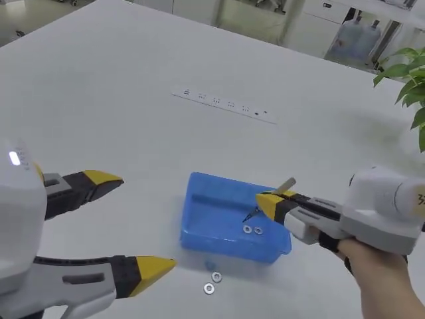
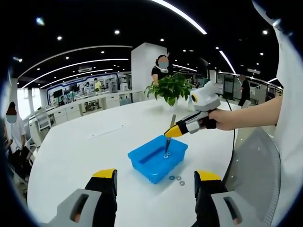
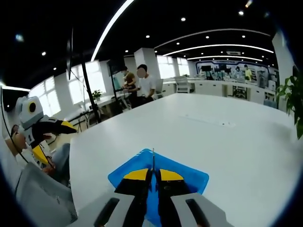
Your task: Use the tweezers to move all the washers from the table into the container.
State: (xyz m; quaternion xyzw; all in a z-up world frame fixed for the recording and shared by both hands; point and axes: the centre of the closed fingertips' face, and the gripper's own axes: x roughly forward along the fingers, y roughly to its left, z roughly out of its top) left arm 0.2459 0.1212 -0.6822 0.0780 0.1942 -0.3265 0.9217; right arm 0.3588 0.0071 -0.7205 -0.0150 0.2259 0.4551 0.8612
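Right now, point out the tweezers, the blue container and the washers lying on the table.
tweezers [image 2: 167, 143], left gripper view, lower shaft below the holding jaws.
blue container [image 1: 219, 244], head view, front wall.
washers [image 1: 210, 288], head view, the nearer of two on the table.

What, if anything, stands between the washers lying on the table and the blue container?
Nothing visible does. The two washers lie on bare table right beside the blue container; only its low near wall must be cleared. The tweezers in the right claw point into the container.

Grey-white bodies [image 1: 378, 199], yellow-tipped black tongs [image 1: 148, 222], seemingly white sleeve [image 2: 289, 94].
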